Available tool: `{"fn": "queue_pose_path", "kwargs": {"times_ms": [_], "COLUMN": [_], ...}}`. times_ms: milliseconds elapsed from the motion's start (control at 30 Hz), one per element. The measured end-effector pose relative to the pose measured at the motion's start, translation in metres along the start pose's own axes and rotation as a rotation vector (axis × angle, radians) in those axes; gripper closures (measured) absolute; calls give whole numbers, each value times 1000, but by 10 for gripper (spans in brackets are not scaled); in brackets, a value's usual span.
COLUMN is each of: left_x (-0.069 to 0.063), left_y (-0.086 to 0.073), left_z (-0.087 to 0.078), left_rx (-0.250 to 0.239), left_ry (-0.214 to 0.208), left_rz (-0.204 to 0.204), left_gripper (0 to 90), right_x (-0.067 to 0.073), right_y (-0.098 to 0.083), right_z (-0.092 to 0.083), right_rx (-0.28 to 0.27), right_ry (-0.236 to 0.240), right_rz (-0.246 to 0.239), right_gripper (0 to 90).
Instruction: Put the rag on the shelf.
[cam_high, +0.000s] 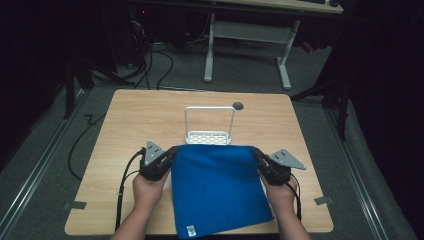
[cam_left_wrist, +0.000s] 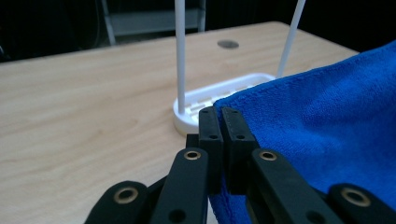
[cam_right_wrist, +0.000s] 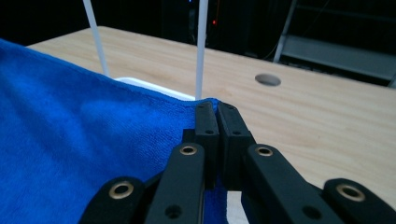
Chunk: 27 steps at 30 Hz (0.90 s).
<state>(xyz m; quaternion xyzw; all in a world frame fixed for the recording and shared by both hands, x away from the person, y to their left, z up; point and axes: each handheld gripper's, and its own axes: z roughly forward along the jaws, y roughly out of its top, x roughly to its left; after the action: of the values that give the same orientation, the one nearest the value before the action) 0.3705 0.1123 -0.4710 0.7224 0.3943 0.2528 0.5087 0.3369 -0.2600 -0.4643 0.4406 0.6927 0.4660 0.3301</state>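
We clamp each far corner of the blue towel (cam_high: 217, 187) in our left hand-held gripper (cam_high: 170, 154) and right hand-held gripper (cam_high: 257, 154), a white rack (cam_high: 209, 136) just beyond them, bare wooden surface (cam_high: 135, 115) around it.

Left tongs (cam_left_wrist: 219, 112) clamped on blue towel (cam_left_wrist: 327, 130) corner, white rack (cam_left_wrist: 205, 100) just beyond

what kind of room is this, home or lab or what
Most likely a lab or recording workspace, not a home: a bare wooden table stands on grey carpet under dim light, black cables trail across the floor behind it, and a white-legged desk stands beyond, backed by dark equipment.
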Motion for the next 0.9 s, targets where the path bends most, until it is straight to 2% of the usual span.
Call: {"fn": "queue_pose_path", "kwargs": {"times_ms": [100,233,467,567,667,767,900], "left_x": [2,4,4,5,6,7,8], "left_y": [8,15,28,35,44,52,65], "left_z": [-12,-21,-35,-38,-40,-42,-45], "left_rx": [-48,-84,-147,-173,-194,-224,-257], "left_ry": [16,24,31,34,46,52,62], "left_rz": [11,16,21,26,37,24,35], "left_gripper": [879,879,879,879,879,879,880], "right_x": [4,6,11,10,10,11,12], "right_y": [6,10,22,36,44,56,72], "right_z": [-7,-12,-21,-28,-31,-34,-36], "right_rx": [-43,-70,-120,-172,-197,-236,-271], "right_ry": [-7,-5,18,28,27,22,17], "right_rz": [1,2,42,51,50,47,23], "right_gripper": [883,883,884,884,885,886,886]}}
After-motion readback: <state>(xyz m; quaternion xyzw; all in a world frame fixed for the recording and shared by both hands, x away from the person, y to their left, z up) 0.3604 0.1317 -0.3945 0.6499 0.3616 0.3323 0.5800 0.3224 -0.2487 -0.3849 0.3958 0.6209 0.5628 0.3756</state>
